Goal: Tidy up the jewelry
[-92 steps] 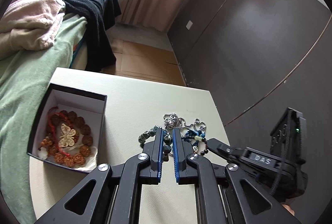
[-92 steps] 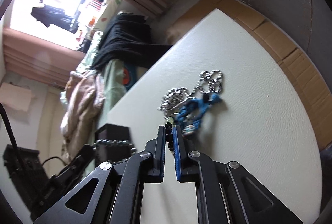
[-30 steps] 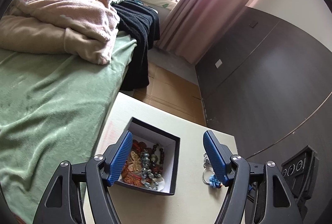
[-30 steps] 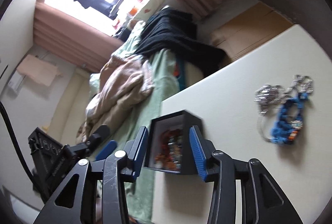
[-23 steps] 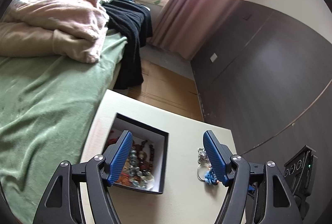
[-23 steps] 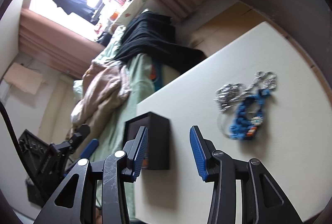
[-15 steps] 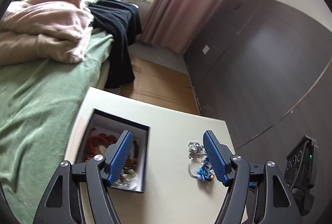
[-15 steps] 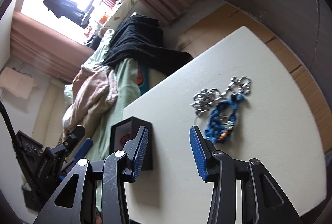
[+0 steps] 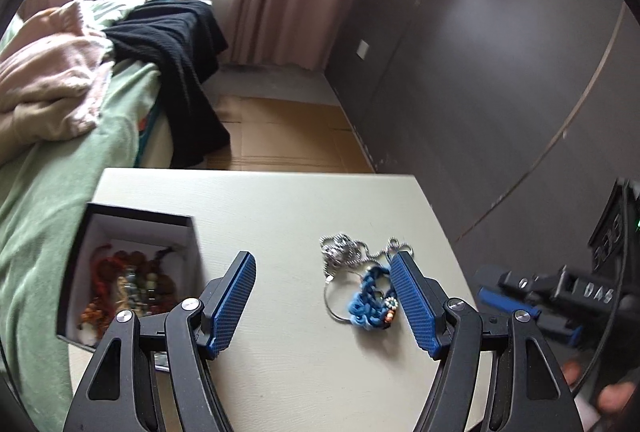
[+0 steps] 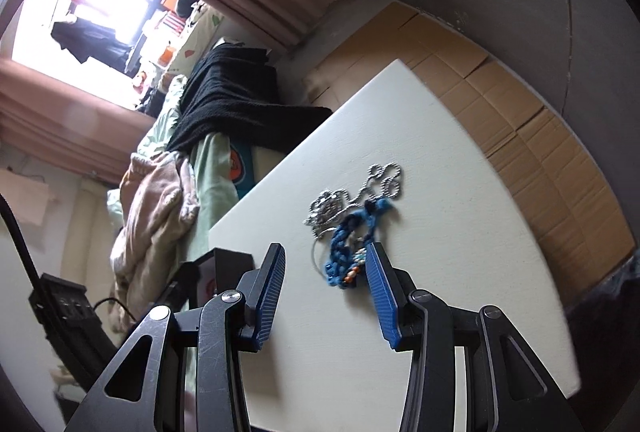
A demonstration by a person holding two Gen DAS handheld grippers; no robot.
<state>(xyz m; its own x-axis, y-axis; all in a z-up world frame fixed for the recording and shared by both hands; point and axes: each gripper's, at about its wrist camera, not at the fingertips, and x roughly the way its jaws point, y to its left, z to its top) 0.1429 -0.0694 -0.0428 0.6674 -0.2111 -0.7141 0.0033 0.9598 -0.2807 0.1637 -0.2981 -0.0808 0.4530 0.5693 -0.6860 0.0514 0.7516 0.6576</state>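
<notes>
Taking the black box [image 9: 132,272] as the marker, it sits at the bed-side edge of the pale bench [image 9: 288,208], open at the top, with a heap of reddish and brown beads already inside, which reads as the place where the pieces are being gathered. Well apart from the box, toward the dark wall, two pieces lie tangled on the bench surface: a blue braided bracelet [image 9: 370,302] and a silver chain [image 9: 346,252], touching and partly overlapping, so lifting one will likely drag the other. The bracelet's long axis runs from its beaded end, nearest the grippers, away toward the far edge of the bench; the chain spreads loosely across its far end and trails a thin loop back toward the box. The left gripper [image 9: 324,306] hangs above the bench with its jaws wide apart and nothing between them, one blue pad on the box side and the other just beside the bracelet, as if lined up between box and jewelry. The right gripper [image 10: 326,292] also has its jaws spread and empty, with the bracelet [image 10: 348,248] and chain [image 10: 340,202] lying just ahead of its right-hand pad, farther from the box [image 10: 224,272], so it looks better set to reach them next.
</notes>
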